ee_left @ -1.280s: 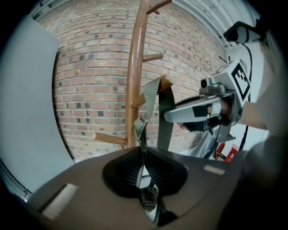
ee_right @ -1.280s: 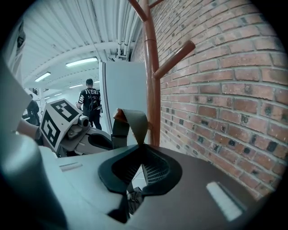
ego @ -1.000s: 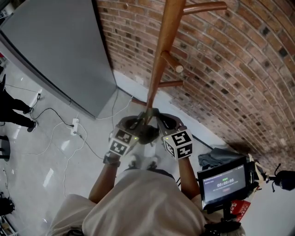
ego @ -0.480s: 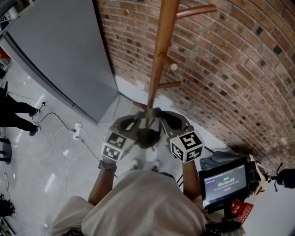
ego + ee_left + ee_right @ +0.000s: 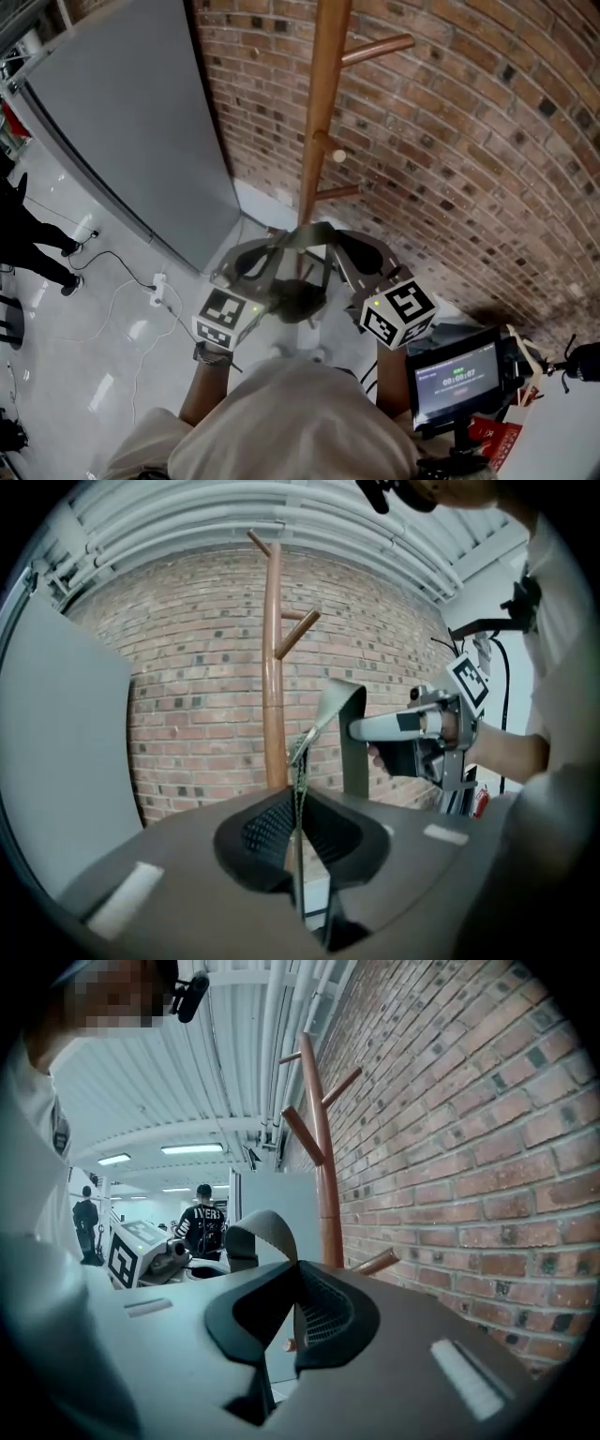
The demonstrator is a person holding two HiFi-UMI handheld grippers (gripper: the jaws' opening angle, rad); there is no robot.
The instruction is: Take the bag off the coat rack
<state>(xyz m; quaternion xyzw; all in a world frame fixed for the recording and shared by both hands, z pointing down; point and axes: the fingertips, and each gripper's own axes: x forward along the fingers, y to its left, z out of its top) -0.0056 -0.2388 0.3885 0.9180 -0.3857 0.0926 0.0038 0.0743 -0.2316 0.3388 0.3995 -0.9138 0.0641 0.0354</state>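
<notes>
An olive bag [image 5: 298, 298] hangs between my two grippers, just in front of the wooden coat rack [image 5: 323, 103]. Its webbing strap [image 5: 306, 234] runs across from one gripper to the other and loops over no peg that I can see. My left gripper [image 5: 279, 246] is shut on the strap [image 5: 299, 761], which passes edge-on between its pads. My right gripper [image 5: 330, 244] is shut on the other part of the strap [image 5: 255, 1232], which arches up out of its jaws. The rack's pole [image 5: 273, 667] stands behind both, against the brick wall.
The brick wall [image 5: 469, 141] is straight ahead, and a tall grey panel [image 5: 122, 122] stands at the left. A power strip and cables [image 5: 155, 267] lie on the floor. A small screen [image 5: 457, 370] is at my lower right. People stand farther back [image 5: 202, 1215].
Both grippers have spread apart and drawn back from the pole, and the strap is now stretched wider between them. The bag still hangs between them.
</notes>
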